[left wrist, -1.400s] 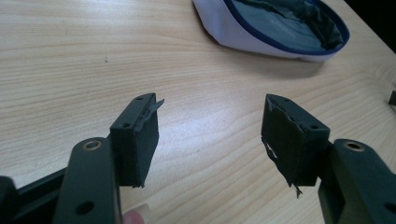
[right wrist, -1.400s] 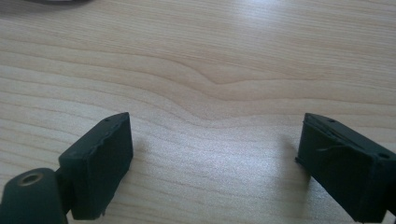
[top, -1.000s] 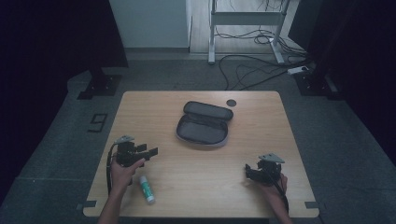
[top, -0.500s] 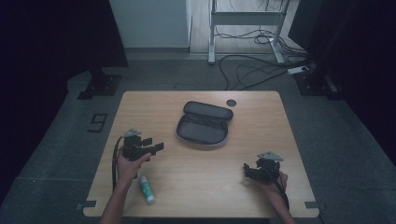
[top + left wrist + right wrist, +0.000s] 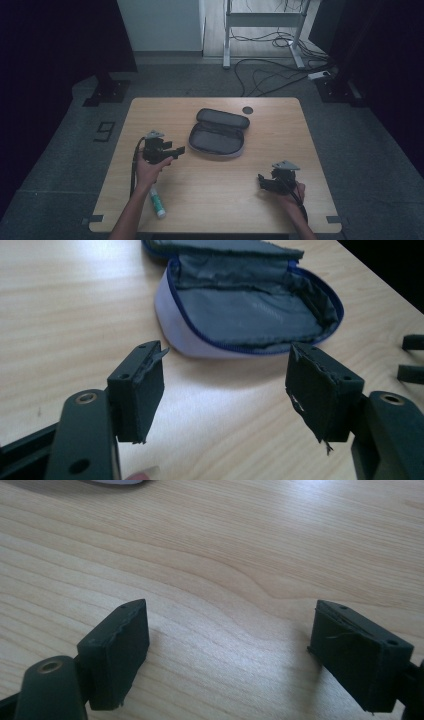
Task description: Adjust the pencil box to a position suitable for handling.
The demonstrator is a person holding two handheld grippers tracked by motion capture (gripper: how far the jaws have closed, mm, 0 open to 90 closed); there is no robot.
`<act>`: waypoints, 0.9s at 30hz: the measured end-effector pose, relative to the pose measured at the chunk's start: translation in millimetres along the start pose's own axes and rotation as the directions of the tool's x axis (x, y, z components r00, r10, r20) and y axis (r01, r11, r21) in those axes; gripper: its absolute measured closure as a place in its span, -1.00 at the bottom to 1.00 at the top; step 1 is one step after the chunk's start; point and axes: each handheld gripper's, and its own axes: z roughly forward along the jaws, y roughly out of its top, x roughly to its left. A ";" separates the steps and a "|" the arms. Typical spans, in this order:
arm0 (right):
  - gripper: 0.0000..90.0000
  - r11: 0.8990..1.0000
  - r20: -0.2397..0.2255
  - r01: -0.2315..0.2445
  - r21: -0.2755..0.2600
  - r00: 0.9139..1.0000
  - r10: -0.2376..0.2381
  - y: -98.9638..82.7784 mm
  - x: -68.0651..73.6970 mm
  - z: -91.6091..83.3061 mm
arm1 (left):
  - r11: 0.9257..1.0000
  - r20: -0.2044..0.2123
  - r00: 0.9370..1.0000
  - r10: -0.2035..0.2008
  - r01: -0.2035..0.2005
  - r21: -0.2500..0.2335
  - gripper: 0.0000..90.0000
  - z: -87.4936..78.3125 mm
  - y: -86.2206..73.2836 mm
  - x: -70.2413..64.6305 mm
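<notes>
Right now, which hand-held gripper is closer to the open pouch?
The left hand-held gripper: its open jaws point at the near edge of the open pouch. The right hand-held gripper sits farther off, over bare table.

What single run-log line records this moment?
left gripper: jaws open, empty, facing open pouch | right gripper: open, empty | tube: lying near table's front edge
</notes>
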 end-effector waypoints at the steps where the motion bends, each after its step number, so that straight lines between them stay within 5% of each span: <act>1: -0.65 1.000 -0.001 -0.001 0.004 1.000 0.001 1.7 1.3 1.4 | 1.000 -0.012 1.000 0.007 -0.007 0.006 -0.29 4.7 4.1 -0.7; 18: -0.55 1.000 -0.014 0.005 -0.012 1.000 -0.005 2.3 4.3 2.7 | 0.999 -0.094 0.996 0.005 -0.001 0.038 -0.21 48.4 27.2 -1.7; 23: -0.55 1.000 -0.015 0.005 -0.013 1.000 -0.005 2.3 4.1 2.6 | 0.999 -0.089 0.996 -0.017 0.020 0.036 -0.20 61.6 27.9 -1.9; 27: -0.53 1.000 -0.015 0.003 -0.015 1.000 -0.003 1.6 4.1 1.8 | 0.997 -0.120 0.993 -0.016 0.025 0.077 -0.19 77.6 27.9 -1.9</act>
